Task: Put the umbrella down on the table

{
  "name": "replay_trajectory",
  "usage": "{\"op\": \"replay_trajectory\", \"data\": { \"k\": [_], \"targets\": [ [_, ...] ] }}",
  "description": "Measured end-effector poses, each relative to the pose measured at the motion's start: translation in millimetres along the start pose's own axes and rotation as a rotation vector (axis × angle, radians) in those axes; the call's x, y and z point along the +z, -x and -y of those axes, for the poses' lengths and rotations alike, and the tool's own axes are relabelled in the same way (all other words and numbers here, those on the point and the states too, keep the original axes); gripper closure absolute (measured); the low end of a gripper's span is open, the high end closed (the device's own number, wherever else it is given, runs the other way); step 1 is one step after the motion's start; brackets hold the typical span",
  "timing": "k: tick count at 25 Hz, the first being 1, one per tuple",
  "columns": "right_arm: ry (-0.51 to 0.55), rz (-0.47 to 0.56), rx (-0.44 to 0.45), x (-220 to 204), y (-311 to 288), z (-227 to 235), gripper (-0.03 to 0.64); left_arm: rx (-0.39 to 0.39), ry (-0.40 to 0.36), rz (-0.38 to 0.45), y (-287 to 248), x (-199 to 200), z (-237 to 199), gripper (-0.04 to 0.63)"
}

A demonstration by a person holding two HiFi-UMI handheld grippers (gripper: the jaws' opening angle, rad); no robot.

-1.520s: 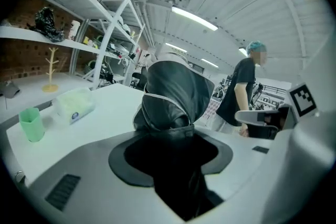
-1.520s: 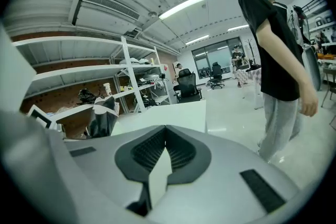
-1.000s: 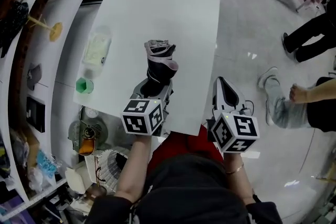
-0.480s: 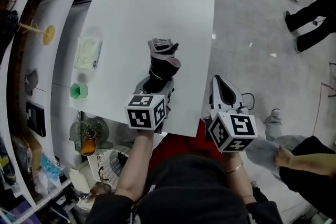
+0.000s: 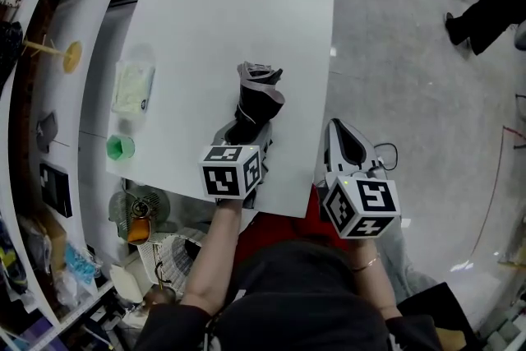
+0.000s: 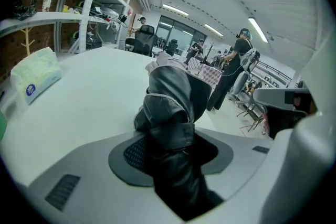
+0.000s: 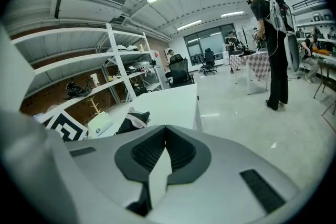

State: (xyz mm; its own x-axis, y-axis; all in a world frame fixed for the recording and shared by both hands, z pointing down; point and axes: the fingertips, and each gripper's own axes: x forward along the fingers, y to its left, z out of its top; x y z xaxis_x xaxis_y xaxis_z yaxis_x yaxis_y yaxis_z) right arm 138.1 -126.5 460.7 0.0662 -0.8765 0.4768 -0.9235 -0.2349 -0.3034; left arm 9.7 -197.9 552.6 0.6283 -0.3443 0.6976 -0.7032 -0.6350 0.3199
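Observation:
A folded black umbrella [image 5: 256, 99] with a pale grey trim stands slanted over the near part of the white table [image 5: 230, 4]. My left gripper [image 5: 244, 136] is shut on its lower end, and its bunched top points away from me. In the left gripper view the umbrella [image 6: 170, 97] fills the space between the jaws of the left gripper [image 6: 173, 149]. Whether it touches the tabletop I cannot tell. My right gripper [image 5: 345, 131] hangs just off the table's right edge, shut with nothing in it. The right gripper view shows its own jaws [image 7: 166, 128] tip to tip, with the umbrella [image 7: 131, 120] to their left.
A pack of tissues [image 5: 131, 88] and a green cup [image 5: 120, 147] lie near the table's left edge. Cluttered shelves [image 5: 41, 53] run along the left. A person's legs [image 5: 493, 4] show on the grey floor at the far right.
My left gripper has come down a little toward the tabletop with the umbrella. The right gripper has sunk slightly. The person who was crouching at the right has left the view.

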Motion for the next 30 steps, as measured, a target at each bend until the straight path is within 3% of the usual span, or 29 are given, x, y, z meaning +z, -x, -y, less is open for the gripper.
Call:
{"op": "replay_trajectory", "data": {
  "k": [15, 30],
  "targets": [
    [0.009, -0.035, 0.01, -5.9, -13.3, 2.5, 0.598, 0.045, 0.011, -0.074, -19.2, -7.6, -7.2, 0.393],
    [0.034, -0.024, 0.031, -0.5, -6.4, -6.3, 0.598, 0.106, -0.076, -0.076, -23.5, -10.1, -2.9, 0.357]
  ]
}}
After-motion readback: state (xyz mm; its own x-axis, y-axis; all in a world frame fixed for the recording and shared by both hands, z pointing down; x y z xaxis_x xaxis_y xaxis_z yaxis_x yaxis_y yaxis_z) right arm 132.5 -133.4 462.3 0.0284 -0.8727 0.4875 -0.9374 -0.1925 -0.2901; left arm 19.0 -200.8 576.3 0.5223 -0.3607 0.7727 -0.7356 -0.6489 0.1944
